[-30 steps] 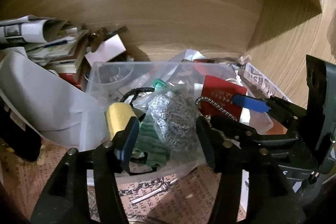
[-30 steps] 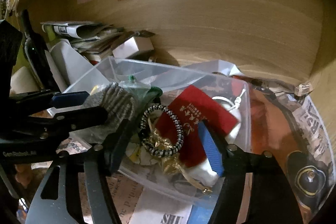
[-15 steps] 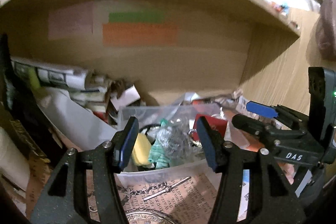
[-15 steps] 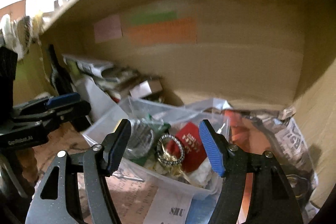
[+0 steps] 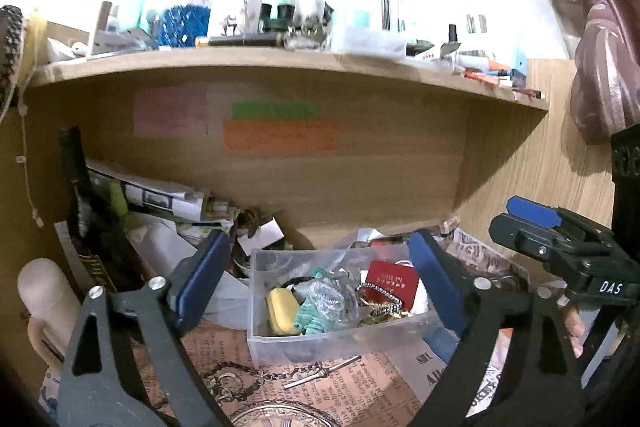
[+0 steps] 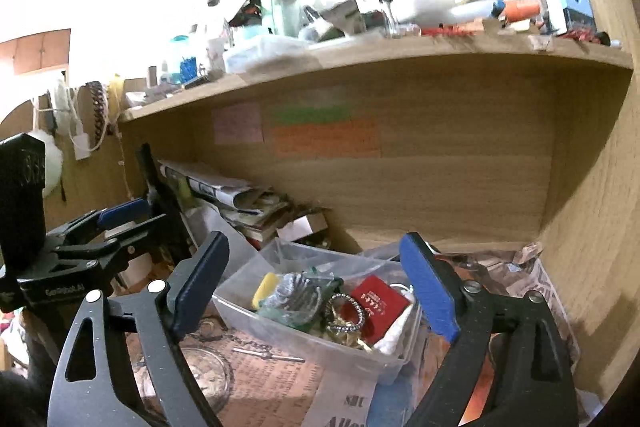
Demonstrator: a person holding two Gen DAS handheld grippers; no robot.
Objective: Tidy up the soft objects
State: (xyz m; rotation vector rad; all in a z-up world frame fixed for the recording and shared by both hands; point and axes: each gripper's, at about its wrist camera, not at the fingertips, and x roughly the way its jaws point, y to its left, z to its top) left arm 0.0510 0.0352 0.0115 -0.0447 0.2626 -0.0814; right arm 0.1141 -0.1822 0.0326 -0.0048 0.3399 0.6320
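Far left of the left wrist view: pale wooden handle (image 5: 38, 291), dark upright object behind it. Left tool (image 5: 318, 281) released, blue-padded fingers (image 5: 200, 277) spread wide, nothing between them, hovering short of the clear plastic bin (image 5: 256, 311) at lower centre. Inside the bin, left to right: yellow sponge-like piece (image 5: 280, 311), green cloth (image 5: 310, 319), crinkled clear bag (image 5: 328, 295), beaded ring (image 5: 378, 293), red card (image 5: 392, 281). Bin resting on newspaper-covered tabletop (image 5: 320, 391). Orange paper note (image 5: 280, 137) on the back panel above, cluttered shelf (image 5: 280, 61) overhead. Lower right of frame: right tool (image 5: 560, 239), seen sideways.

Right wrist view, left edge: left tool again (image 6: 104, 227). Centre: right tool (image 6: 312, 287) likewise released and empty, framing the bin (image 6: 304, 343).
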